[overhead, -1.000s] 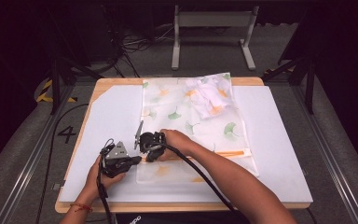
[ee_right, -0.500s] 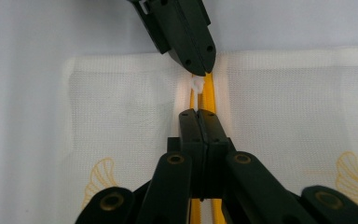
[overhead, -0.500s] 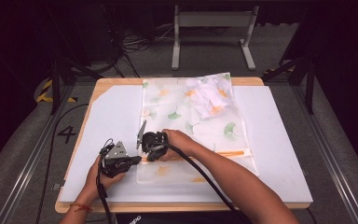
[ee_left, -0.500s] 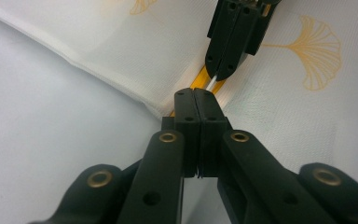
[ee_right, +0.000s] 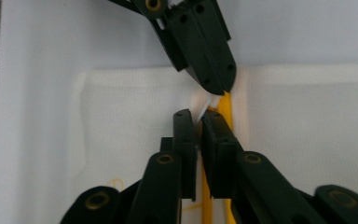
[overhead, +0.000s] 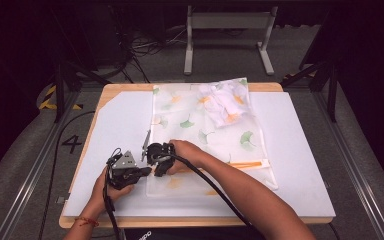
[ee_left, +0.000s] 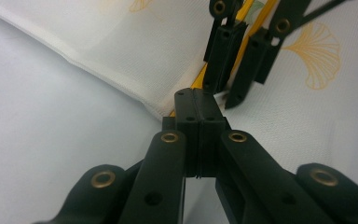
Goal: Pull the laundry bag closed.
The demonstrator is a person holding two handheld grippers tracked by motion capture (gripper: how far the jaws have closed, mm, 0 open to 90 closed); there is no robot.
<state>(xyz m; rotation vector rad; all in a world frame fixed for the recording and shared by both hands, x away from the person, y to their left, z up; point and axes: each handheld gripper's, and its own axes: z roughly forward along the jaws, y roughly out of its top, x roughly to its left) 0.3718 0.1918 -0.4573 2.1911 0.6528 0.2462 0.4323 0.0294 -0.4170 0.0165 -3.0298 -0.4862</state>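
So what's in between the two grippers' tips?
In the right gripper view, a yellow strip and a bit of white cloth lie between the right gripper and the left gripper. The tips nearly meet.

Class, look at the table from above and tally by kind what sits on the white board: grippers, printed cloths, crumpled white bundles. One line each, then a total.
Grippers: 2, left gripper and right gripper
Printed cloth: 1
Crumpled bundle: 1
Total: 4
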